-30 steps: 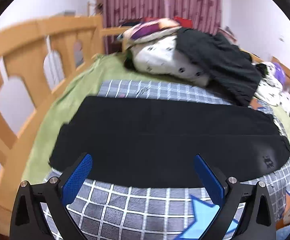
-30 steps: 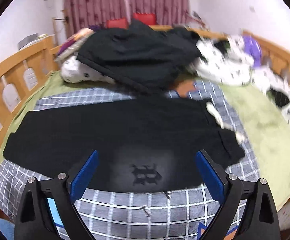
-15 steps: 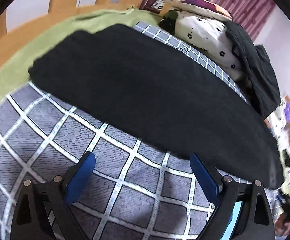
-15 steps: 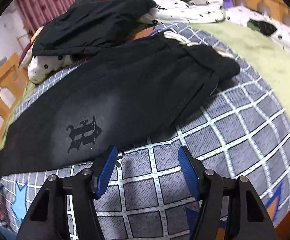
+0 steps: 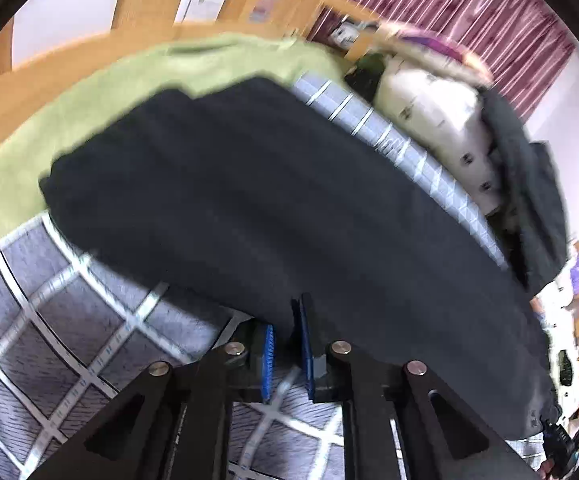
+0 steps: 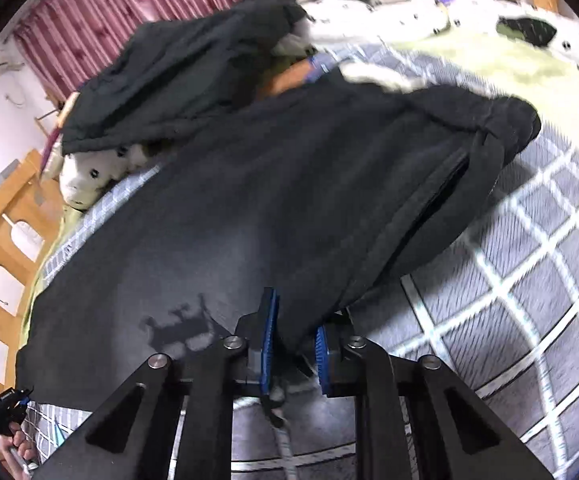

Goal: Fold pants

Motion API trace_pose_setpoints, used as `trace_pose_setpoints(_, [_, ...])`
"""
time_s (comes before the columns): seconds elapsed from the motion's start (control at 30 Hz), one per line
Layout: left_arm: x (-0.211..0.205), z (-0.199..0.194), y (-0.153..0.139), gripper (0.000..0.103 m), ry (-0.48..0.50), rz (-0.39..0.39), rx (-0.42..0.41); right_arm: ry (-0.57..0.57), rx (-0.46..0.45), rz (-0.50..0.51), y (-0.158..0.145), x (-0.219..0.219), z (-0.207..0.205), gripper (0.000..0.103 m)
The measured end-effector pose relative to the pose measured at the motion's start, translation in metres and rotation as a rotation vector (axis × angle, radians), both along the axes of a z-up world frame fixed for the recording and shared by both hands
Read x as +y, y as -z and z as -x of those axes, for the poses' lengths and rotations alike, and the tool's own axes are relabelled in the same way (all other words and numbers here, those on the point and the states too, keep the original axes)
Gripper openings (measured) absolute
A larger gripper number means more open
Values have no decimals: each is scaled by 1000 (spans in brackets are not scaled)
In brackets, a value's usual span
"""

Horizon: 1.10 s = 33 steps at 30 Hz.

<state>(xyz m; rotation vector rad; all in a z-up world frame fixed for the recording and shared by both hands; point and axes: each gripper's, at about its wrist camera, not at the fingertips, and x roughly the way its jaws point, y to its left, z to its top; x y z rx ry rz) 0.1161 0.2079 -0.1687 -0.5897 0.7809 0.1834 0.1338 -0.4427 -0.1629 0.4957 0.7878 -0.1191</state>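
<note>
Black pants (image 5: 273, 216) lie stretched across a grey checked blanket (image 5: 49, 320) on the bed. In the left wrist view my left gripper (image 5: 287, 336) is shut on the near edge of the pants, toward the leg end. In the right wrist view my right gripper (image 6: 293, 340) is shut on the near edge of the pants (image 6: 289, 200), just right of a dark printed logo (image 6: 181, 324). The waistband (image 6: 501, 128) and a white drawstring (image 6: 377, 76) lie at the right.
A heap of black clothing (image 6: 177, 72) and spotted white bedding (image 6: 389, 16) lies behind the pants. A green sheet (image 5: 89, 96) and a wooden bed rail (image 6: 5, 216) border the left side. Maroon curtains (image 5: 449, 4) hang behind.
Both grippers have moved down to the pants' near edge and closed from open onto the fabric.
</note>
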Motion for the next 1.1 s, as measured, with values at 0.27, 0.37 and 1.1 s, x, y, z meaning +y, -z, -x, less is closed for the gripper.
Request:
trace_pose_setpoints(0.27, [-8, -37, -75, 10, 64, -115, -157, -63, -160, 37, -82, 2, -29, 15])
trace_pose_setpoints(0.37, [-11, -70, -96, 10, 62, -151, -181, -62, -180, 60, -100, 5, -55, 15])
trace_pose_setpoints(1.1, [-36, -244, -34, 58, 87, -376, 30, 0, -78, 76, -40, 3, -227, 51])
